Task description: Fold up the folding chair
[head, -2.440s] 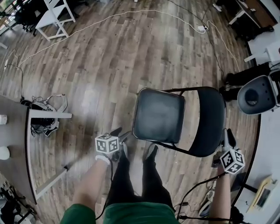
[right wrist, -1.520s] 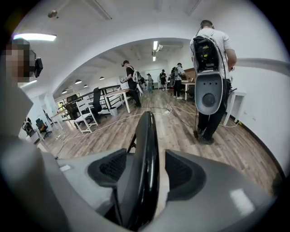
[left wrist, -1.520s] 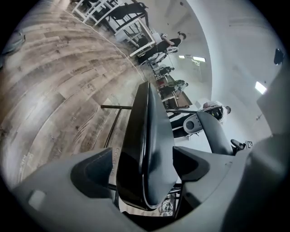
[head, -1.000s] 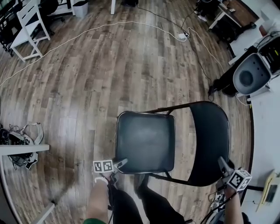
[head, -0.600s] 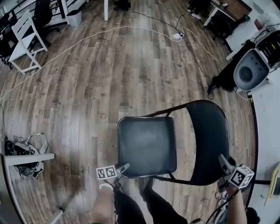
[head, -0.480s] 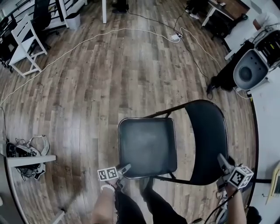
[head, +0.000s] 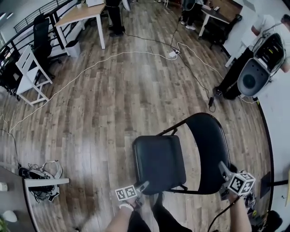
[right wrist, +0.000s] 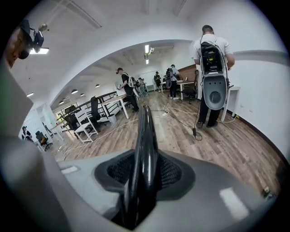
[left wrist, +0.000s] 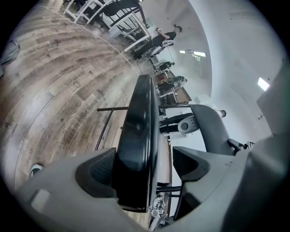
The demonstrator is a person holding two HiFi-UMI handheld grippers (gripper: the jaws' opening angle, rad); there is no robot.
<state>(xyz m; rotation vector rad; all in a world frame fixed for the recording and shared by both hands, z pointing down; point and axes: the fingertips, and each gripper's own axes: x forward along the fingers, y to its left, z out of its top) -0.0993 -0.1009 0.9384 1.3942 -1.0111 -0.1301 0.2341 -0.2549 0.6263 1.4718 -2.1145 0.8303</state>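
Observation:
The black folding chair stands unfolded on the wood floor, its seat [head: 158, 163] to the left of its backrest [head: 209, 149]. My left gripper [head: 141, 186] is at the seat's front edge. In the left gripper view the seat [left wrist: 138, 136] lies between the jaws of the left gripper [left wrist: 145, 167], against the left pad, with a gap to the right pad. My right gripper [head: 224, 171] is on the backrest's near rim. In the right gripper view the right gripper's [right wrist: 145, 170] jaws are closing, and both pads sit against the thin backrest edge [right wrist: 146, 131].
A white cable [head: 90, 68] snakes over the floor beyond the chair. A white chair [head: 29, 72] and a desk [head: 84, 13] stand far left. A person with grey gear [head: 253, 77] is at the right. A table corner [head: 45, 182] with tangled cables is lower left.
Both grippers have risen, the left one more, and the seat's front edge has come up with it. The head view has lifted and shows more of the room.

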